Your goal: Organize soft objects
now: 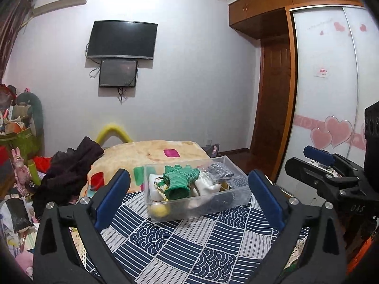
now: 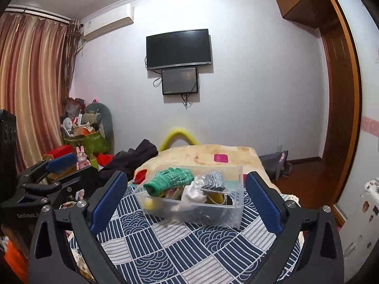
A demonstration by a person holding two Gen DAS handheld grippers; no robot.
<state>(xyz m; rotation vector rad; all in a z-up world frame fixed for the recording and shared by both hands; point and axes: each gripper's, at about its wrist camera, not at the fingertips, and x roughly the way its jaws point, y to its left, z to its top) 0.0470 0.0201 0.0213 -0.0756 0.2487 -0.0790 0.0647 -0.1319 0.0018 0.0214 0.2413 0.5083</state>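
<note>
Jaws of both grippers stand wide apart and hold nothing. The left gripper [image 1: 189, 198] hovers above the patterned cloth [image 1: 203, 243], and between its blue pads [image 1: 111, 198] the clear plastic box [image 1: 196, 210] is seen, not touched by them. The right gripper [image 2: 187, 198] hovers at the same kind of height, and its blue pads [image 2: 106, 203] frame the same box [image 2: 189, 213] from the other side. In the left view the right gripper appears at the right edge, well apart from the box.

The box stands on the navy and white cloth, which covers the bench. Inside the box lies a green knitted glove [image 1: 181, 177], on top of the other soft things. Beside it are a white cloth piece [image 1: 206, 184] and a grey item in a transparent bag [image 1: 220, 171]. A yellow round thing [image 1: 160, 210] shows through the front wall of the box; what it is cannot be told.

Behind the box there is a bed with a yellow blanket [image 1: 151, 151]. Dark clothes [image 1: 68, 172] lie in a heap to the left of it. On the far wall hang a television [image 1: 122, 40] and a smaller screen [image 1: 118, 73] just below it.
</note>
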